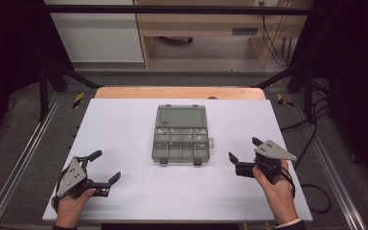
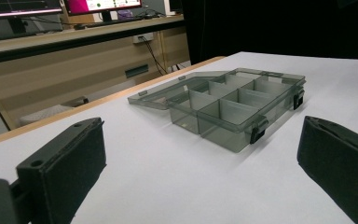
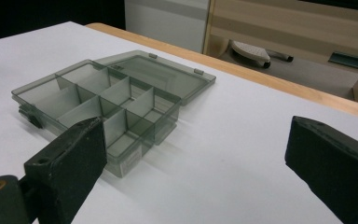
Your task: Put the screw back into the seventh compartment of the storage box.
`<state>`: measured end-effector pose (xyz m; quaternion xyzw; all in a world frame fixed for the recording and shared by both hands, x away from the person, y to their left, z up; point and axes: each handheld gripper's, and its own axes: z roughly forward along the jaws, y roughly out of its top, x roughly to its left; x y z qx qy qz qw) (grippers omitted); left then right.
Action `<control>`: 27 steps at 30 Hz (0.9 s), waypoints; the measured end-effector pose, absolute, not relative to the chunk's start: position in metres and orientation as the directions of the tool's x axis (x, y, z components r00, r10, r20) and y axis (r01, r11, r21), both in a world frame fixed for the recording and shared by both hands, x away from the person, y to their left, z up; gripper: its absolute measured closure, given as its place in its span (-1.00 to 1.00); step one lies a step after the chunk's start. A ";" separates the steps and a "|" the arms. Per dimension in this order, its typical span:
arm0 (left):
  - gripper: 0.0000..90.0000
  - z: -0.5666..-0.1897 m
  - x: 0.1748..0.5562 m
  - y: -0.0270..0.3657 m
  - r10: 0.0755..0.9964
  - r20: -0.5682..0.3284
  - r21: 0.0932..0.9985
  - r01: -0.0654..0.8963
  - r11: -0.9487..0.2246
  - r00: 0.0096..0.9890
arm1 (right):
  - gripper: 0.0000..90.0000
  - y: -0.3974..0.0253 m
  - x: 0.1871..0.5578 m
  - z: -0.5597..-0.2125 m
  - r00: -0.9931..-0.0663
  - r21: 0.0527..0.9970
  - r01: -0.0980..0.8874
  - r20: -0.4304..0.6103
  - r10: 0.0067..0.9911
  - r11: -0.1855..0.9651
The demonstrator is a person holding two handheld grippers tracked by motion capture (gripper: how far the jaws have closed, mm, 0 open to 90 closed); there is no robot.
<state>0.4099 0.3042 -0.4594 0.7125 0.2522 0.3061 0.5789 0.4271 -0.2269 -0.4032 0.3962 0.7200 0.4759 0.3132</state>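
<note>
- The left gripper (image 1: 106, 166) rests low on the white table (image 1: 124, 124), near the front left corner; its jaws stand wide apart and hold nothing.
- The box (image 1: 180, 139) lies in the middle of the table, between the two grippers and apart from both. Its lid (image 1: 181, 116) is open and lies flat behind the compartments.
- The right gripper (image 1: 244, 149) is near the front right side, jaws also wide apart, empty.
</note>
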 end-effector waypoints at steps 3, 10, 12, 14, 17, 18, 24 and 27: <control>-0.98 -0.459 0.410 0.305 0.715 0.145 0.979 0.005 -0.203 0.684 | -0.88 -0.234 0.424 -0.411 -0.481 0.934 0.280 -0.064 0.874 0.222; -0.98 -0.459 0.410 0.305 0.719 0.136 0.981 0.006 -0.191 0.682 | -0.88 -0.246 0.417 -0.426 -0.461 0.934 0.289 -0.056 0.885 0.210; -0.98 -0.459 0.410 0.306 0.718 0.142 0.980 0.007 -0.200 0.681 | -0.88 -0.250 0.415 -0.429 -0.452 0.936 0.290 -0.050 0.891 0.200; -0.98 -0.459 0.409 0.307 0.719 0.141 0.980 0.006 -0.198 0.680 | -0.89 -0.253 0.413 -0.433 -0.448 0.940 0.282 -0.048 0.893 0.192; -0.98 -0.459 0.409 0.308 0.723 0.130 0.983 0.007 -0.183 0.678 | -0.89 -0.254 0.412 -0.436 -0.444 0.944 0.268 -0.055 0.894 0.191; -0.98 -0.459 0.409 0.309 0.722 0.139 0.981 0.006 -0.194 0.677 | -0.89 -0.254 0.412 -0.436 -0.444 0.944 0.268 -0.055 0.894 0.191; -0.98 -0.459 0.409 0.311 0.730 0.129 0.984 0.007 -0.180 0.671 | -0.89 -0.253 0.411 -0.445 -0.450 0.951 0.248 -0.054 0.891 0.183; -0.98 -0.459 0.409 0.312 0.733 0.125 0.984 0.008 -0.175 0.669 | -0.90 -0.253 0.411 -0.448 -0.459 0.956 0.227 -0.062 0.886 0.185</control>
